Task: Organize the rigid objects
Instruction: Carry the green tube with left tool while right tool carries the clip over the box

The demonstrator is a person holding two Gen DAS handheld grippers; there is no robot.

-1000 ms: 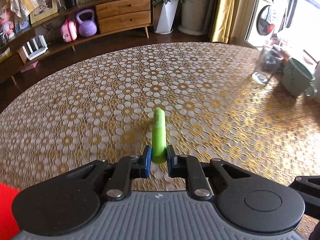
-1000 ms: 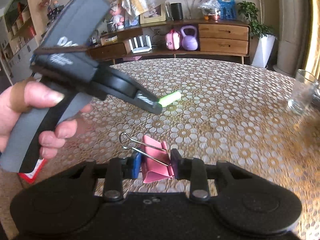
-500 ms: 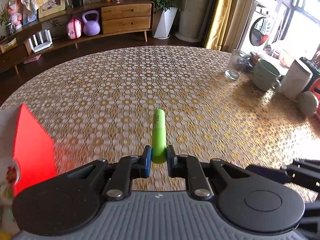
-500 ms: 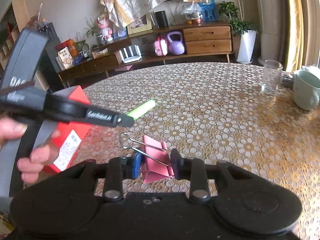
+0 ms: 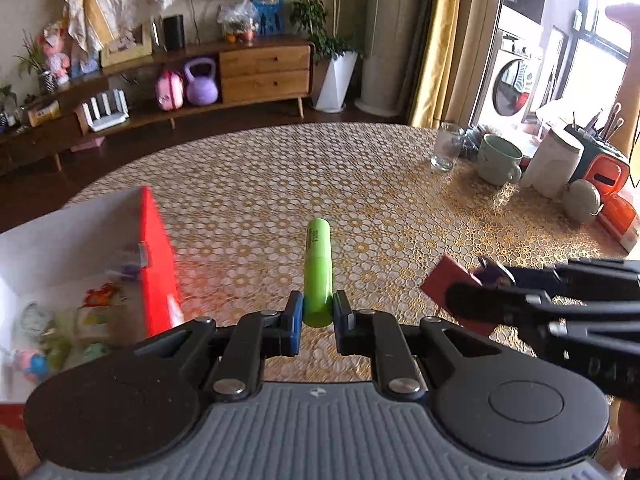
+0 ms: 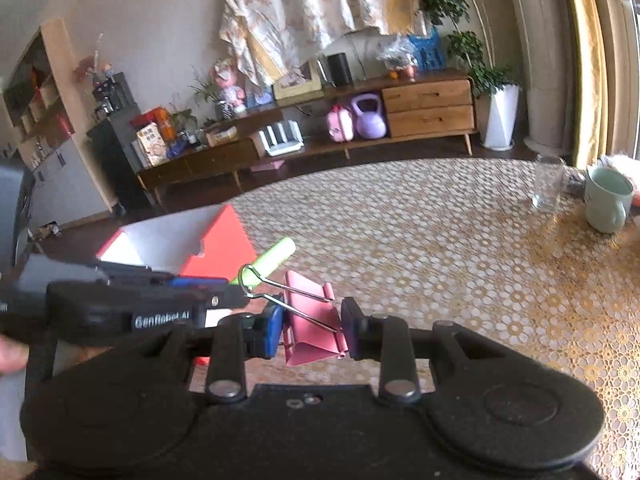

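Note:
My left gripper point(image 5: 317, 320) is shut on a green cylinder point(image 5: 317, 272) that points forward above the patterned table. My right gripper point(image 6: 312, 330) is shut on a pink binder clip point(image 6: 314, 320), wire handles to the left. In the left wrist view the right gripper with the clip point(image 5: 448, 284) is at the right. In the right wrist view the left gripper point(image 6: 236, 296) and the green cylinder point(image 6: 274, 258) are at the left, close in front. A red box point(image 5: 158, 256) with a white inside holds several small items at the left; it also shows in the right wrist view point(image 6: 216, 246).
A drinking glass point(image 5: 446, 152), a pale green mug point(image 5: 500, 160), a white jug point(image 5: 554, 164) and an orange container point(image 5: 606, 172) stand along the table's far right. The glass point(image 6: 548, 184) and mug point(image 6: 608, 200) show in the right wrist view too.
Both grippers have moved left toward the red box, which now fills more of the left side. The two grippers are closer together. Both grips are unchanged.

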